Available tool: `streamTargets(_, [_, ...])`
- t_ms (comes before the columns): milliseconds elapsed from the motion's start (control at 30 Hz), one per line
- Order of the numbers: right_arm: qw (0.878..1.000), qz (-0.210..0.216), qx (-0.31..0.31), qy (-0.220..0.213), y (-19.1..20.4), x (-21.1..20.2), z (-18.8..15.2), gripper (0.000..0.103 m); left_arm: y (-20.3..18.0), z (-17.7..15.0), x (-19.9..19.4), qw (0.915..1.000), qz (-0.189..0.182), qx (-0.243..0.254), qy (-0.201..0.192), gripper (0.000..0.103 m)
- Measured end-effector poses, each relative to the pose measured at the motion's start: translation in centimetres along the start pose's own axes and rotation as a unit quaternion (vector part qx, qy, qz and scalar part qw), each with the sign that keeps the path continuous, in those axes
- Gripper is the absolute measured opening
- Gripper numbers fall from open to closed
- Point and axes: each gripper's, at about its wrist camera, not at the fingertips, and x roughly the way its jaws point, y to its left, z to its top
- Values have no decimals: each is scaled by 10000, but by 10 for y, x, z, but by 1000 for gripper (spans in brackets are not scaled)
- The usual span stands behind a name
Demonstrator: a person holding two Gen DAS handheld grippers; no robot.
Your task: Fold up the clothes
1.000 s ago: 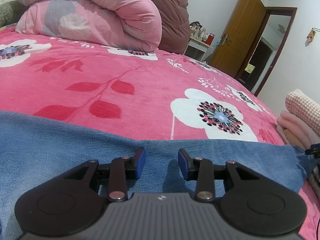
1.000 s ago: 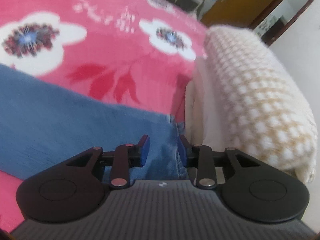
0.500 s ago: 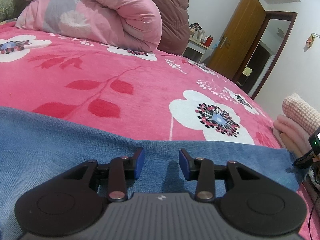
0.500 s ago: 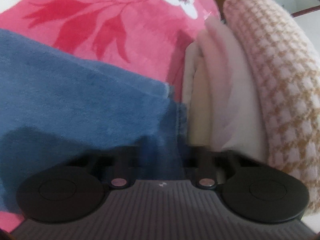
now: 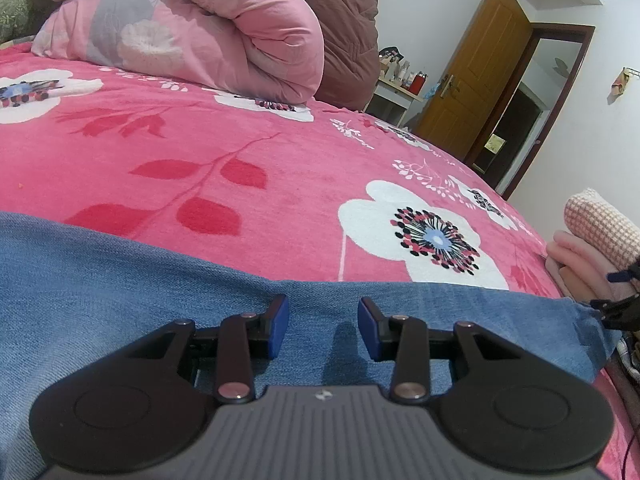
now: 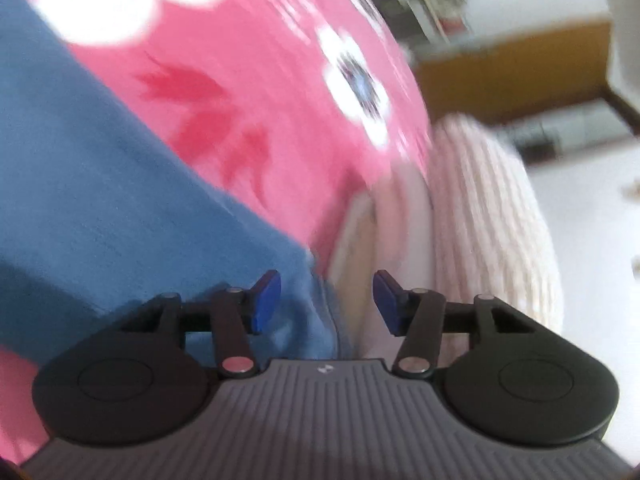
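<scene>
Blue denim jeans (image 5: 120, 280) lie flat across the near side of a pink flowered bed. My left gripper (image 5: 323, 326) hovers low over the denim near its far edge, open, with nothing between its blue pads. In the right wrist view, which is blurred by motion, my right gripper (image 6: 326, 304) stands open over the end of the jeans (image 6: 100, 200), where the denim meets a pile of folded clothes. The tip of the right gripper (image 5: 620, 300) shows at the right edge of the left wrist view.
A folded stack with a checked cream knit (image 5: 600, 228) on pale pink garments (image 6: 480, 220) sits at the bed's right end. A rolled pink quilt (image 5: 192, 28) and a brown coat (image 5: 344, 32) lie at the far side. A wooden door (image 5: 472, 92) stands beyond the pink blanket (image 5: 280, 160).
My right gripper dipped down onto the end of the jeans, then lifted and swung, and its jaws now stand wider apart. My left gripper has barely moved.
</scene>
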Motion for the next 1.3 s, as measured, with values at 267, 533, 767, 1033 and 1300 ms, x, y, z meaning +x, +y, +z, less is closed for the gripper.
streamTargets(267, [9794, 1327, -1468, -412, 3, 27, 21, 25, 0, 0, 0, 10000, 1, 2, 0, 40])
streamTargets(533, [9442, 2074, -2558, -74, 7, 37, 30, 15, 0, 0, 0, 10000, -1, 7, -2, 40])
streamTargets(767, [9134, 2535, -3180, 187, 8, 35, 42, 16, 0, 0, 0, 10000, -6, 2, -3, 40])
streamTargets(1033, [8891, 3145, -3274, 588, 8, 48, 57, 17, -1, 0, 0, 10000, -26, 7, -6, 42])
streamTargets(1300, [9062, 2785, -3182, 65, 10, 21, 39, 0, 0, 0, 0, 10000, -52, -37, -13, 42])
